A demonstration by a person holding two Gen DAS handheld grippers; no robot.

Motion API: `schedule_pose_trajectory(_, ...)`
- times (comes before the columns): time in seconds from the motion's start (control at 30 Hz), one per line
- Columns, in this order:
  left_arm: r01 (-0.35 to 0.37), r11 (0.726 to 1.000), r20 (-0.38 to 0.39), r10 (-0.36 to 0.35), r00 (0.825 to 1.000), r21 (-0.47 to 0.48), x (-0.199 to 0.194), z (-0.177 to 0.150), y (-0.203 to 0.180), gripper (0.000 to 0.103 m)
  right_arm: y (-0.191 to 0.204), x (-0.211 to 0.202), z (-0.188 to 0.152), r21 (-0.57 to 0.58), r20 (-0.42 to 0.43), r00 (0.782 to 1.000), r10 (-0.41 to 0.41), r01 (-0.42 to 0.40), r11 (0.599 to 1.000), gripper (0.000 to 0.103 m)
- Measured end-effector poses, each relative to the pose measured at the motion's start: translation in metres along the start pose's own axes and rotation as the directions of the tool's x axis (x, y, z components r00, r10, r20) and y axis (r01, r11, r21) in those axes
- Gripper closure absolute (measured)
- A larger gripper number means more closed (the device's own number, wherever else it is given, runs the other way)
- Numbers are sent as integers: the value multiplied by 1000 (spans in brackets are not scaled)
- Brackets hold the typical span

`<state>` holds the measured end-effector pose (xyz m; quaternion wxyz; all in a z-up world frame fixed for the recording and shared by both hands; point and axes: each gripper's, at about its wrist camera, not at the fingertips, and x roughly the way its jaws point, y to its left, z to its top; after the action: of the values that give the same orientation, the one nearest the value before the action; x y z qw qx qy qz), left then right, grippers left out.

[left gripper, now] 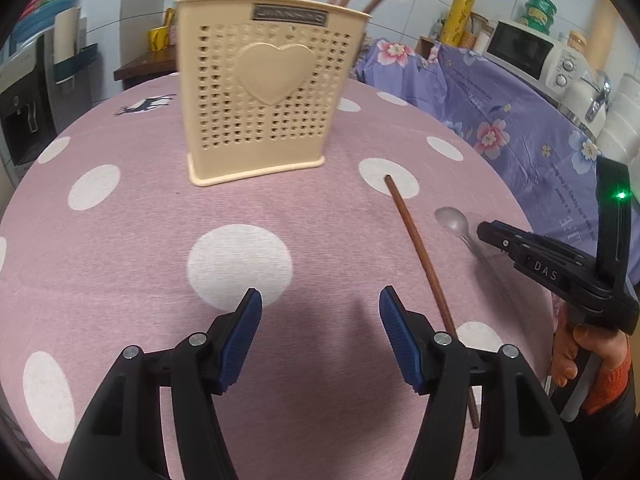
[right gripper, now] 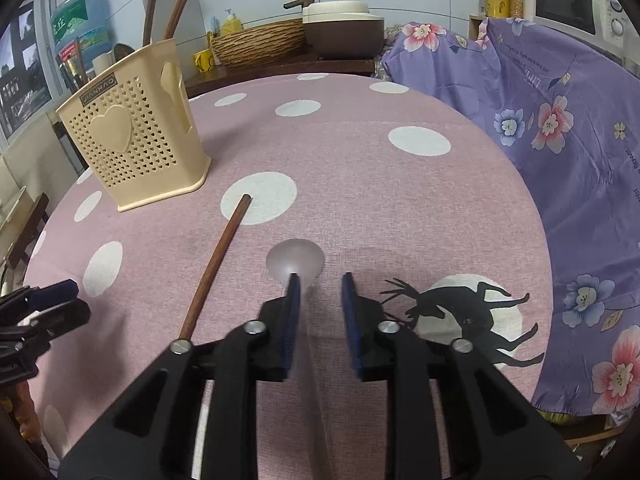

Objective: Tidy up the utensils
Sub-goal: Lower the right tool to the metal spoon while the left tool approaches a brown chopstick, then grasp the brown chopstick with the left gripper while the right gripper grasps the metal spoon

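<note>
A cream perforated utensil holder (left gripper: 260,92) (right gripper: 136,140) with a heart on its front stands on the pink dotted table (left gripper: 120,248) and has brown sticks rising out of it. One brown chopstick (left gripper: 420,256) (right gripper: 216,264) lies loose on the cloth. Right of it is a translucent spoon (left gripper: 452,220) (right gripper: 296,264). Its blurred handle runs back between the jaws of my right gripper (right gripper: 320,280) (left gripper: 486,234), close to the left pad; the jaws stand apart and do not clamp it. My left gripper (left gripper: 320,300) (right gripper: 60,296) is open over bare cloth, left of the chopstick, holding nothing.
A purple floral cloth (right gripper: 560,120) covers something along the table's right side. A microwave (left gripper: 528,48), jars and a wicker basket (right gripper: 260,40) sit behind. A water dispenser (left gripper: 24,112) stands at the left. A hand (left gripper: 576,352) grips the right tool's handle.
</note>
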<state>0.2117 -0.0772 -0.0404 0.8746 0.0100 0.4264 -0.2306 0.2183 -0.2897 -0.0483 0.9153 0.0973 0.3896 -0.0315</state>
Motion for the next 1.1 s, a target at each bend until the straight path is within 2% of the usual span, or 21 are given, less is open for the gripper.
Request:
schedule_pose_trajectory(0.17, 57, 996, -47, -54, 997, 62, 22, 18, -29, 42, -14, -6, -2, 57, 0, 1000, -6, 6, 998, 78)
schedule_pose_trajectory(0.27, 82, 992, -79, -74, 994, 97, 42, 30, -48, 49, -19, -11, -4, 75, 7, 1000, -4, 4, 997, 77)
schedule_pose_trajectory(0.33, 63, 991, -101, -51, 994, 120, 56, 38, -59, 62, -21, -14, -5, 81, 9, 1000, -4, 3, 997, 77)
schedule_pose_trajectory(0.4, 56, 990, -108, -41, 993, 132, 68, 48, -68, 65, -22, -18, -5, 82, 11, 1000, -7, 6, 997, 77)
schedule_pose_trajectory(0.47, 4, 988, -106, 13, 994, 157, 80, 57, -73, 66, -23, -20, -6, 86, 11, 1000, -5, 4, 996, 77)
schedule_pose_trajectory(0.53, -13, 988, -123, 32, 992, 152, 89, 64, -72, 70, -22, -21, -6, 83, 9, 1000, -3, 2, 997, 77)
schedule_pose_trajectory(0.63, -53, 983, -111, 73, 991, 173, 96, 72, -73, 79, -21, -22, -6, 79, 8, 1000, 5, -5, 997, 77)
schedule_pose_trajectory(0.73, -63, 983, -114, 83, 990, 170, 100, 78, -71, 90, -18, -18, -5, 73, -2, 1000, 17, -17, 997, 77)
schedule_pose_trajectory(0.83, -57, 984, -112, 77, 991, 168, 98, 78, -68, 92, -15, -13, -4, 60, -19, 999, 37, -35, 998, 77)
schedule_pose_trajectory(0.9, -56, 985, -115, 75, 991, 161, 96, 76, -66, 93, -13, -10, -5, 51, -27, 998, 57, -56, 997, 69)
schedule_pose_trajectory(0.93, -55, 986, -117, 74, 990, 160, 93, 74, -64, 94, -13, -10, -4, 47, -27, 998, 62, -61, 997, 54)
schedule_pose_trajectory(0.97, -53, 985, -118, 73, 990, 161, 92, 73, -63, 94, -11, -10, -4, 38, -23, 998, 66, -66, 997, 47)
schedule_pose_trajectory(1.1, -59, 986, -113, 77, 991, 159, 79, 62, -50, 94, 0, -2, -2, -19, -51, 996, 75, -76, 997, 47)
